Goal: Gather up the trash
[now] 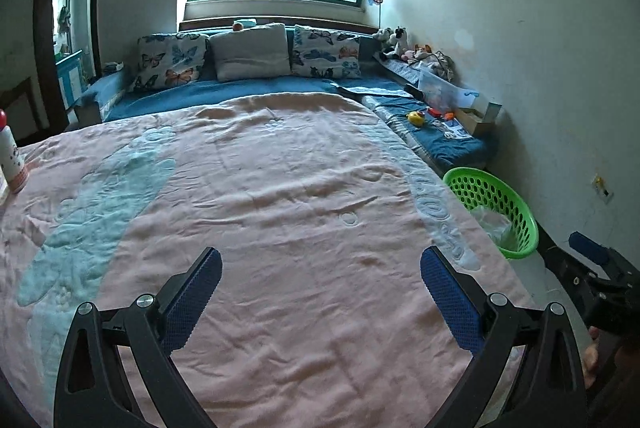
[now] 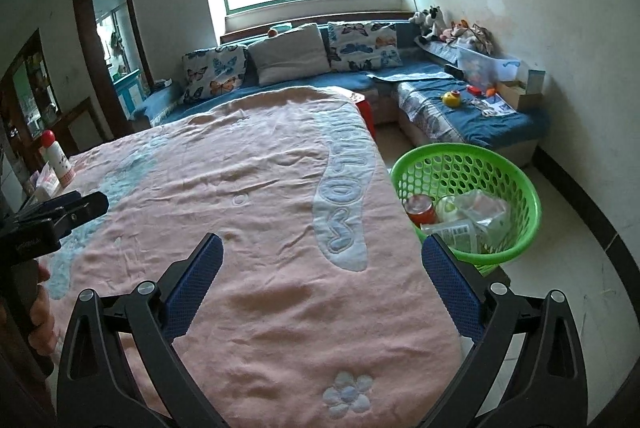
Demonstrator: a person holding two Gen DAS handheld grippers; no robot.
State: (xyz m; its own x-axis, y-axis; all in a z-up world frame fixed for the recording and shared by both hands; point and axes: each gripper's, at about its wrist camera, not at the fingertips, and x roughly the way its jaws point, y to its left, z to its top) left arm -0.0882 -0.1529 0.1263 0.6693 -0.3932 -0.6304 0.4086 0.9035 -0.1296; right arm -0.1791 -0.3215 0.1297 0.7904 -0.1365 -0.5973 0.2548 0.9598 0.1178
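A green perforated basket (image 2: pixel 516 175) stands on the floor beside the pink-covered table (image 2: pixel 260 187); it also shows in the left wrist view (image 1: pixel 520 203). It holds a red can (image 2: pixel 419 209), clear plastic bags (image 2: pixel 482 207) and a labelled wrapper (image 2: pixel 450 231). My left gripper (image 1: pixel 320 260) is open and empty above the pink cover (image 1: pixel 280 195). My right gripper (image 2: pixel 322 246) is open and empty above the cover, its right finger (image 2: pixel 452 288) in front of the basket. Each gripper shows at the edge of the other's view.
A white bottle with a red cap (image 2: pixel 56 155) stands at the table's far left edge, also in the left wrist view (image 1: pixel 10 155). A blue sofa (image 2: pixel 460 107) with cushions, toys and papers runs along the back and right wall. A red stool (image 2: pixel 366 107) stands behind the table.
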